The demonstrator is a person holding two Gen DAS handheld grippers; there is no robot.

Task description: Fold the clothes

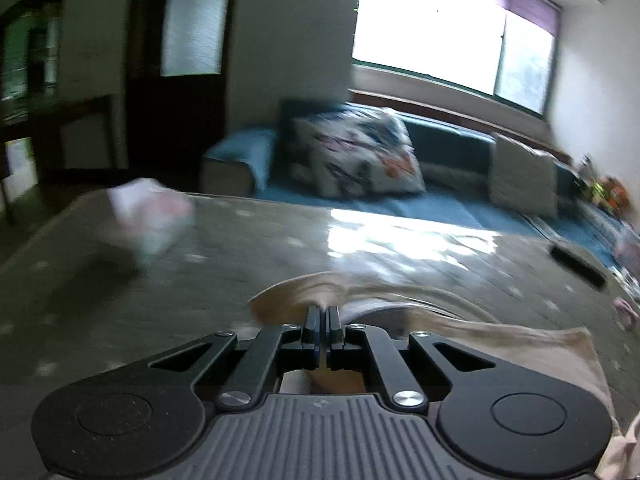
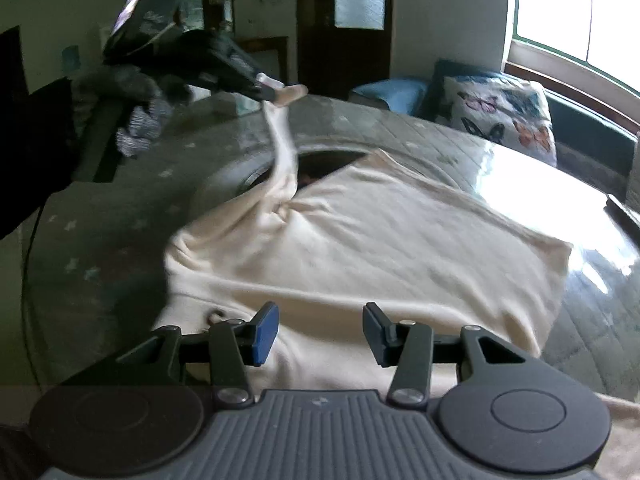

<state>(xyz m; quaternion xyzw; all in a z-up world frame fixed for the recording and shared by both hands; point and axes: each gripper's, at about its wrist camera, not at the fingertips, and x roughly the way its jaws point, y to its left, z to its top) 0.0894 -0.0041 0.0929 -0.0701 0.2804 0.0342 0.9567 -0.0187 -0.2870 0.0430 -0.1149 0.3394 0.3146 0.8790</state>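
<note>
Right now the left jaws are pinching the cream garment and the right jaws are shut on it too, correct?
Not quite. The right gripper is open, its jaws spread above the cream garment, as the right wrist view shows. The left gripper does pinch the cloth.

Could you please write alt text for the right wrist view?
The open right gripper hovers over a cream garment spread on a grey table. Beyond it, the left gripper lifts a pinched strip of the garment, with a butterfly pillow behind.
</note>
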